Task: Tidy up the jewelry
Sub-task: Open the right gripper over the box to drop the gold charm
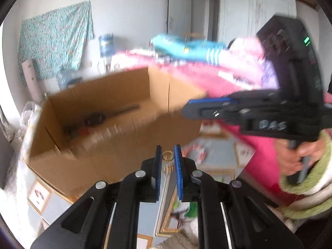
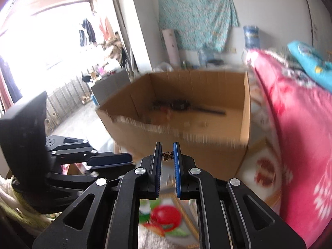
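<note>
In the left wrist view my left gripper (image 1: 168, 155) is shut on a small gold ring (image 1: 167, 156), with short gold bits hanging below it. My right gripper (image 2: 168, 154) is shut on a tiny bronze butterfly charm (image 2: 168, 155) held between its blue pads. Both grippers hover in front of an open cardboard box (image 1: 116, 112), whose floor holds dark blurred items (image 1: 93, 121). The right gripper (image 1: 187, 109) also shows side-on at the right of the left wrist view, gripped by a hand (image 1: 294, 157). The left gripper (image 2: 124, 158) appears at the lower left of the right wrist view.
A pile of pink and blue bedding (image 1: 207, 62) lies right of the box (image 2: 186, 112). Patterned tiles (image 1: 224, 157) and a tomato-print surface (image 2: 166, 217) show below the grippers. A teal cloth (image 2: 197, 18) hangs on the back wall. A bright window area (image 2: 51, 41) lies far left.
</note>
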